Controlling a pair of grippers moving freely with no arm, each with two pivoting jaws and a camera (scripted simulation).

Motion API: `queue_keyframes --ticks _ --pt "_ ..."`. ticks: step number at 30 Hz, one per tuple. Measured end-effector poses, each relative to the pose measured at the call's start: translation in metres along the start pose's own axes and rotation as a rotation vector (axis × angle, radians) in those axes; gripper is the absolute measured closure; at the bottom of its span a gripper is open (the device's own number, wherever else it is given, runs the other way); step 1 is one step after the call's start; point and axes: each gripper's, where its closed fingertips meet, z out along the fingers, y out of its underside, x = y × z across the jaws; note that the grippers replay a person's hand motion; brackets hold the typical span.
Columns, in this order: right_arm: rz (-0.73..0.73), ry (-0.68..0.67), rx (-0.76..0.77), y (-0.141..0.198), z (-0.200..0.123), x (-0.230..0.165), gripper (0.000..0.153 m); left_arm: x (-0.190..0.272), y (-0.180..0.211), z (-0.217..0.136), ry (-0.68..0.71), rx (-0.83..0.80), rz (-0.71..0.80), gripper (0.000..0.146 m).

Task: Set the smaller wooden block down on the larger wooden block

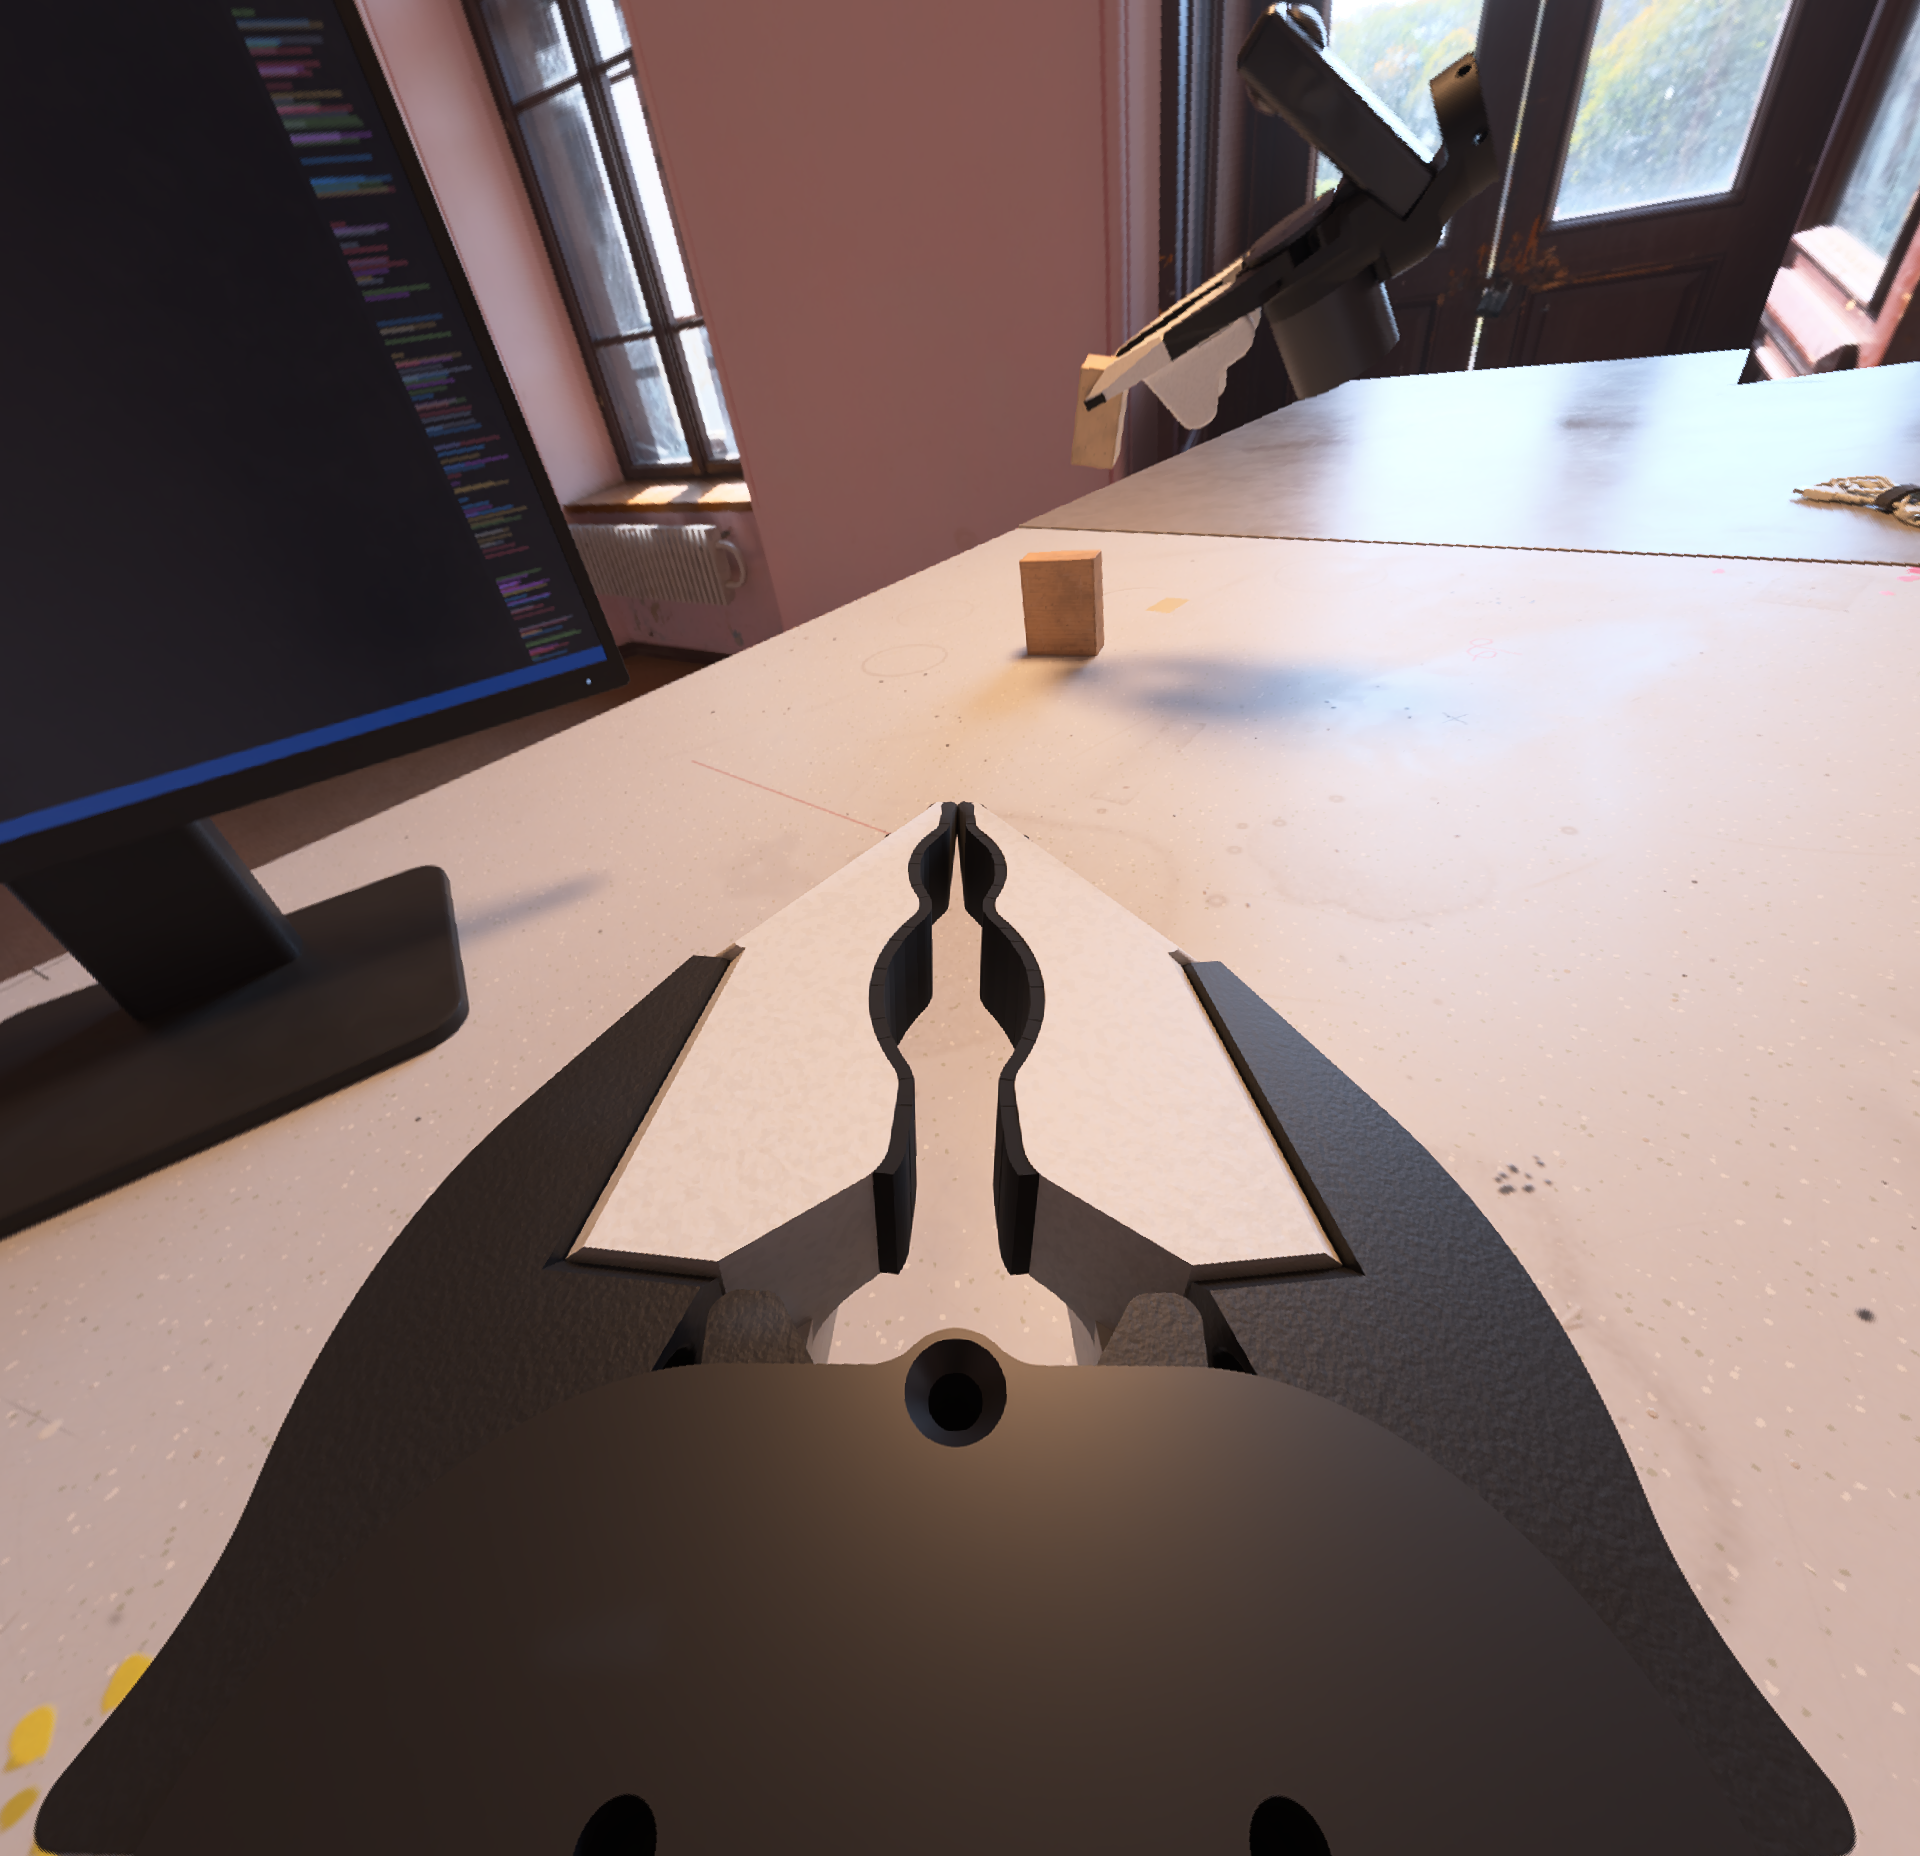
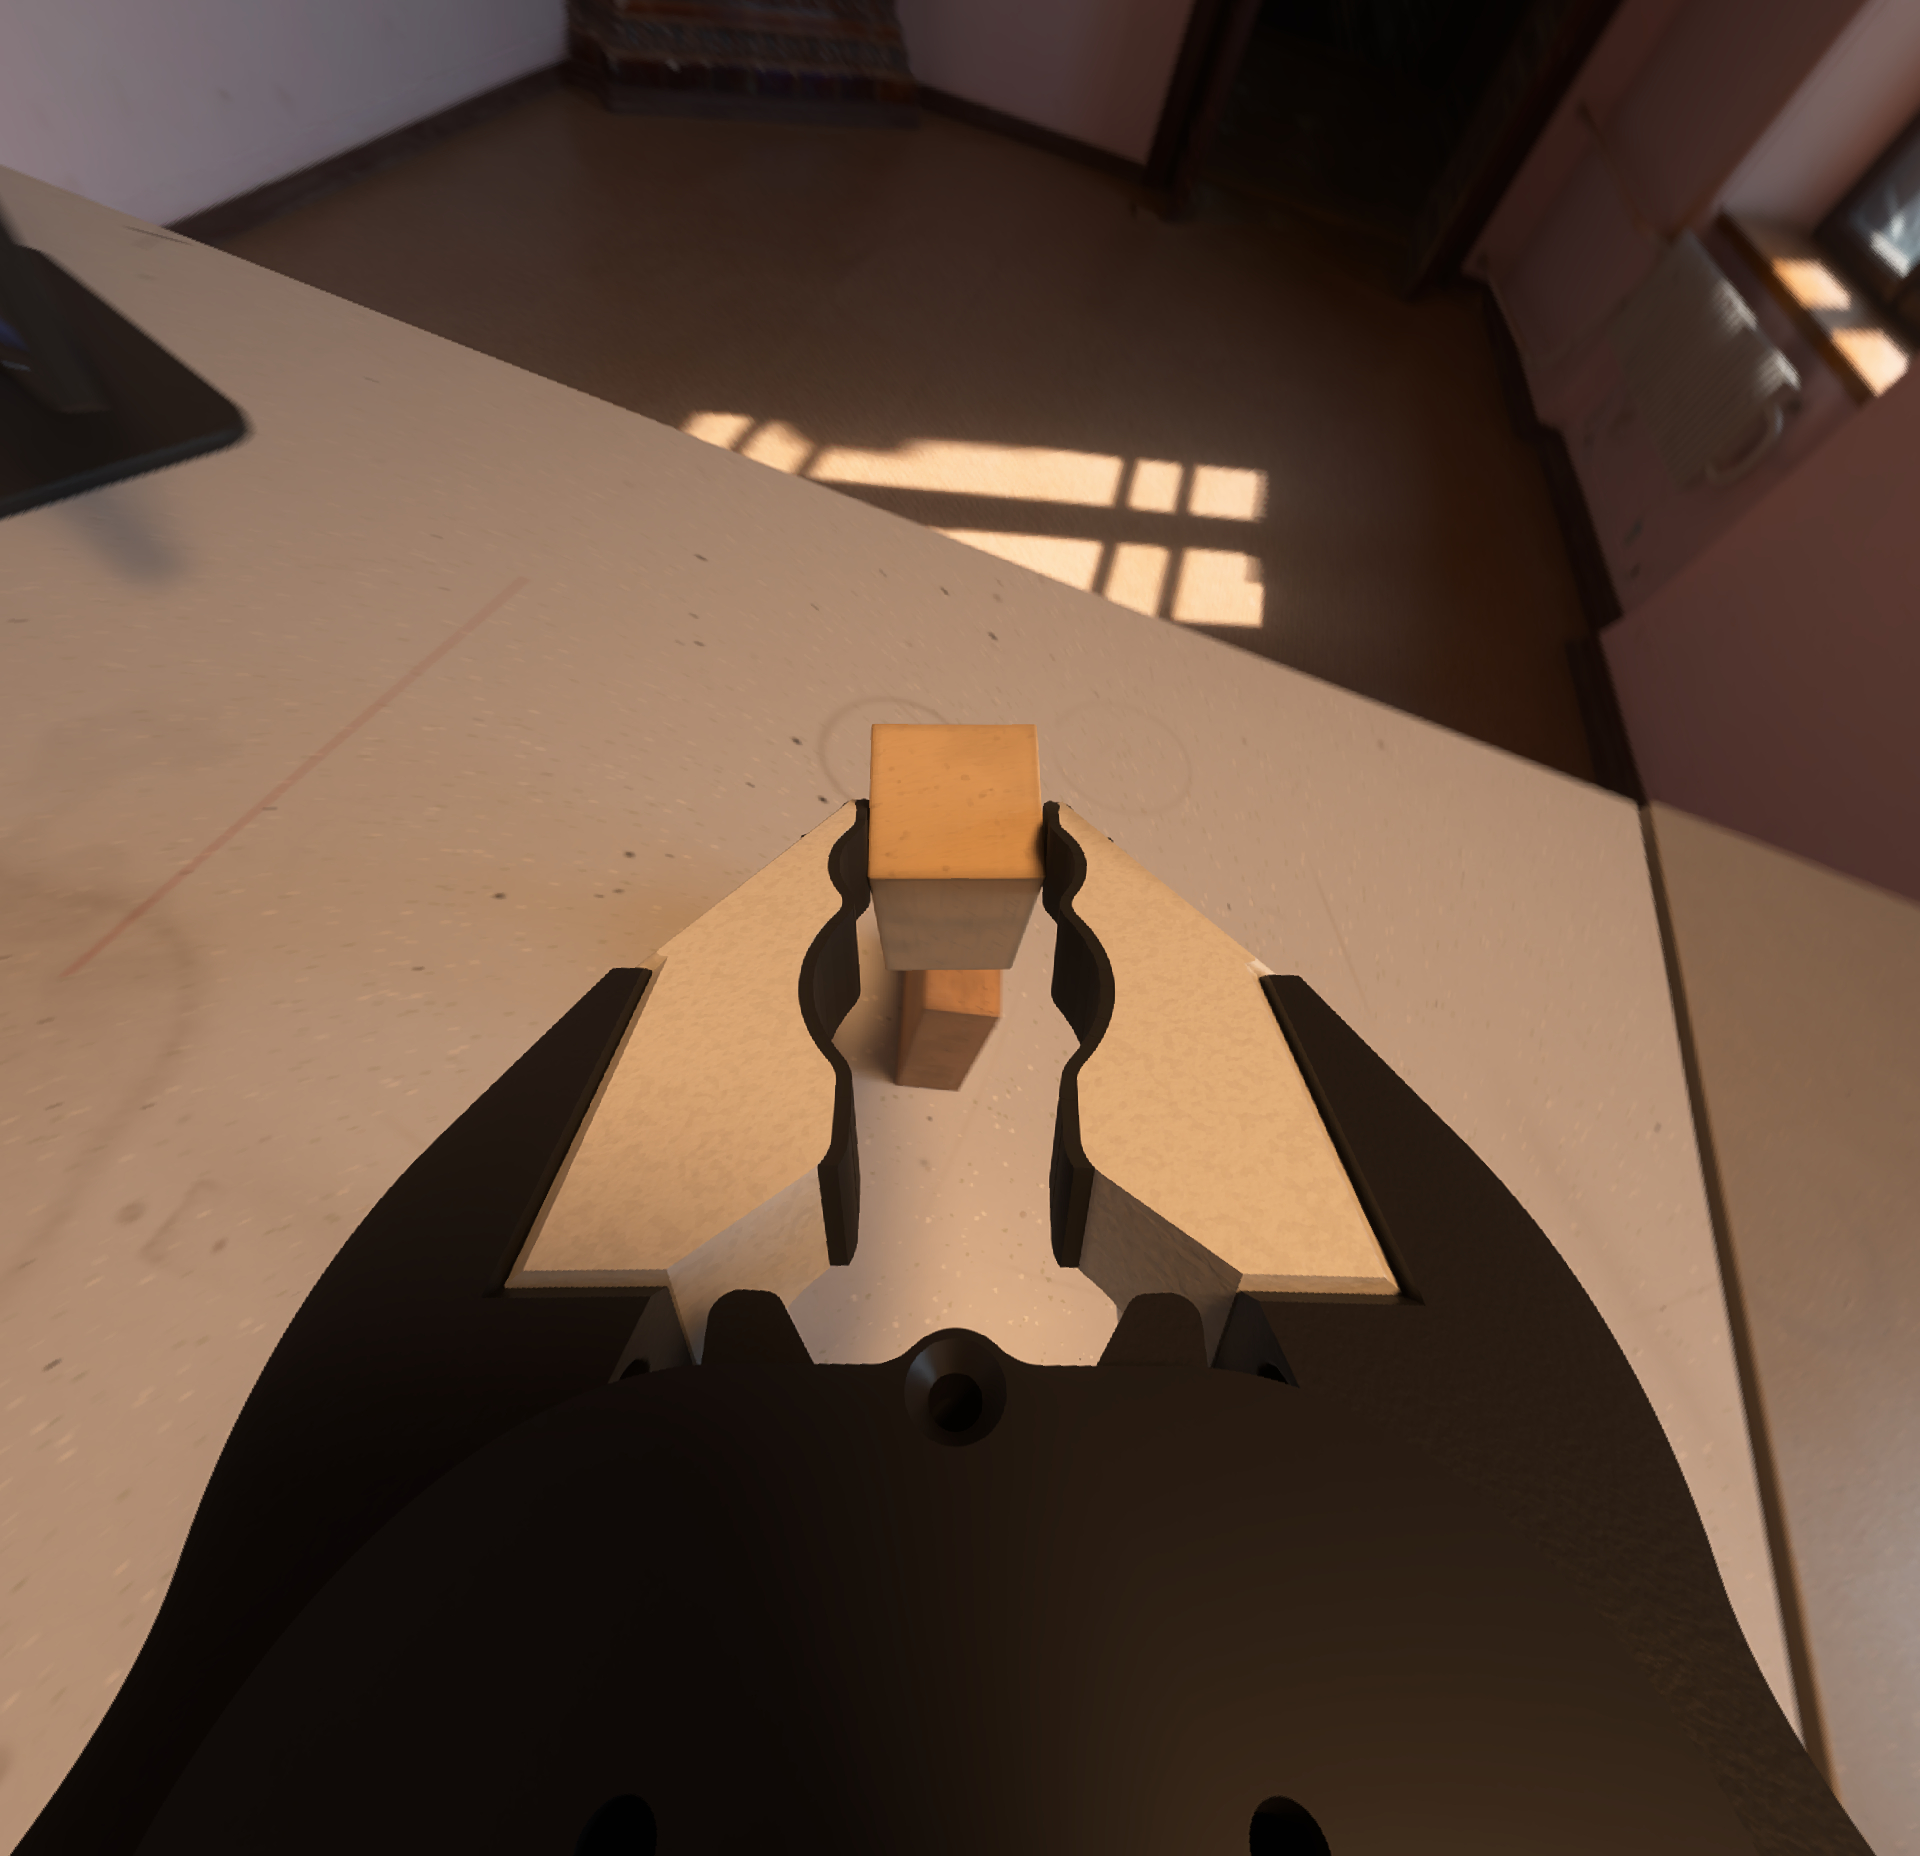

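Wooden blocks, two in number, were the objects of your task. Your right gripper [image 2: 954,840] had its jaws parted only as far as the smaller block [image 2: 954,809] filled them, and it pinched that block at its tips, one tip pressed to each side. From the left wrist view, this gripper [image 1: 1101,385] hung in the air at about 1 o'clock, tilted downward, with the held block [image 1: 1099,424] well clear of the table [image 1: 1455,871]. The larger block [image 1: 1061,602] stood upright on the table, directly below the held block and apart from it. In the right wrist view, the larger block [image 2: 948,1027] appeared at 6 o'clock of the smaller one, seen between the fingers and partly covered by it. Your left gripper [image 1: 956,811] rested low over the table with its tips drawn together, touching or nearly so, and nothing between them. A dark monitor [image 1: 260,352] stood at 10 o'clock of that gripper, its base [image 1: 312,985] on the table.
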Motion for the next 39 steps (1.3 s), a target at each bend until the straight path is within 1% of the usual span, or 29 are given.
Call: queue_keyframes --ticks 3,6,9,12,14,16,22,23,25,26,27,29,30,32,33,34,36,37,39 --pt "0.079 0.023 -0.030 0.023 0.027 0.017 0.120 -0.005 0.008 0.003 -0.005 -0.017 -0.026 0.146" --pt "0.162 0.002 -0.053 0.032 0.047 0.018 0.120 -0.009 0.018 0.006 -0.009 -0.037 -0.038 0.146" --pt "0.158 0.010 -0.132 0.039 0.060 0.018 0.120 -0.011 0.026 0.008 -0.007 -0.055 -0.044 0.146" --pt "0.164 -0.015 -0.175 0.043 0.065 0.017 0.120 -0.012 0.030 0.009 -0.006 -0.064 -0.040 0.146" --pt "0.162 -0.033 -0.173 0.043 0.065 0.015 0.120 -0.012 0.031 0.010 -0.005 -0.065 -0.044 0.146" --pt "0.143 -0.036 -0.168 0.043 0.066 0.013 0.120 -0.012 0.031 0.010 -0.001 -0.063 -0.051 0.146" --pt "0.103 -0.028 -0.215 0.047 0.067 0.010 0.120 -0.006 0.029 0.009 0.008 -0.065 -0.030 0.146" --pt "0.105 -0.035 -0.232 0.049 0.067 0.009 0.115 -0.005 0.029 0.009 0.009 -0.065 -0.027 0.146" --pt "0.117 -0.060 -0.263 0.053 0.067 0.006 0.097 -0.003 0.027 0.008 0.009 -0.066 -0.021 0.146" --pt "0.115 -0.064 -0.264 0.053 0.065 0.006 0.092 -0.003 0.027 0.007 0.007 -0.065 -0.017 0.146" --pt "0.105 -0.056 -0.254 0.051 0.063 0.007 0.090 -0.004 0.025 0.006 0.004 -0.063 -0.015 0.146" --pt "0.098 -0.035 -0.212 0.040 0.054 0.009 0.090 -0.006 0.022 0.004 -0.009 -0.054 -0.015 0.146" --pt "0.107 -0.023 -0.164 0.028 0.048 0.009 0.090 -0.008 0.020 0.003 -0.015 -0.048 -0.021 0.146" --pt "0.134 -0.035 0.002 -0.011 0.029 -0.003 0.090 -0.014 0.017 0.000 -0.031 -0.039 -0.042 0.146" --pt "0.139 -0.071 0.097 -0.032 0.016 -0.018 0.090 -0.017 0.016 -0.002 -0.032 -0.038 -0.060 0.146" --pt "0.136 -0.117 0.188 -0.053 0.001 -0.038 0.090 -0.020 0.014 -0.003 -0.029 -0.032 -0.082 0.146" --pt "0.117 -0.215 0.323 -0.082 -0.032 -0.088 0.089 -0.025 0.012 -0.007 -0.038 -0.020 -0.117 0.146" --pt "0.108 -0.261 0.378 -0.091 -0.049 -0.117 0.088 -0.029 0.012 -0.009 -0.052 -0.020 -0.122 0.146" --pt "0.096 -0.333 0.452 -0.095 -0.078 -0.171 0.088 -0.037 0.012 -0.013 -0.093 -0.022 -0.113 0.146"
